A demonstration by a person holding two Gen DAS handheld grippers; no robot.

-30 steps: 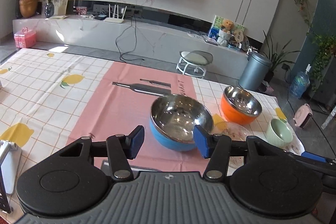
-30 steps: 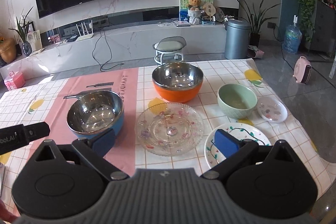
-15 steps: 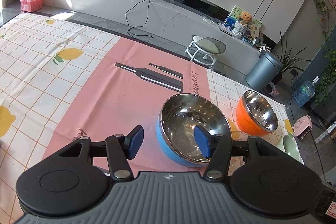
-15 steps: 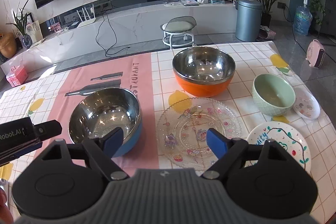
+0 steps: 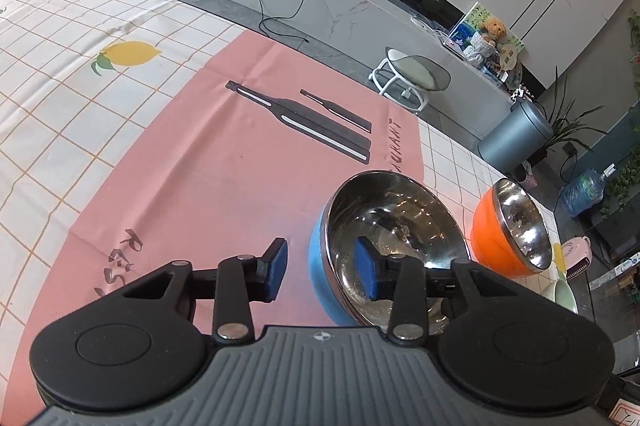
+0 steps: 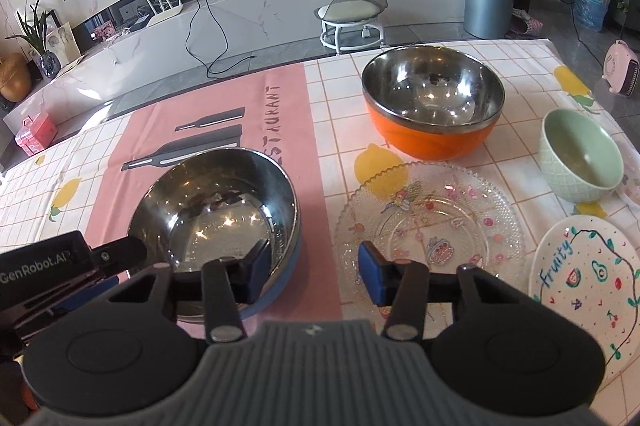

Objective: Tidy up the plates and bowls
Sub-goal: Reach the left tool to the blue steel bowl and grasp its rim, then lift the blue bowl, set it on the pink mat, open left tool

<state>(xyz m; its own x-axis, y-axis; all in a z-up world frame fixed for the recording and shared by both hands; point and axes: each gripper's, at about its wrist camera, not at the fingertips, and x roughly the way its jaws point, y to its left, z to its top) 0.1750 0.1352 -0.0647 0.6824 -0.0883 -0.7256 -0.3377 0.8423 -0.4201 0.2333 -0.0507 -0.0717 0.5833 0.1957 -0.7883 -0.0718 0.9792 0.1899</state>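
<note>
**Both grippers close in on the blue bowl**

Both grippers have dropped toward the blue bowl point(image 6: 224, 218) on the pink "RESTAURANT" mat point(image 5: 224, 162), jaws narrowing. The left gripper point(image 5: 320, 268) and right gripper point(image 6: 310, 268) each straddle its rim, not yet pinching. "GenRobot.AI" marks the left; the white plate point(image 6: 580, 278) reads "Fruity".

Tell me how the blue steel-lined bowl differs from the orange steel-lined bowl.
The blue steel-lined bowl sits on the pink cloth panel; the orange steel-lined bowl sits on the white checked part. Both grippers straddle the blue bowl's rim; nothing touches the orange bowl. Both are round, upright, empty, with shiny steel inside.
</note>
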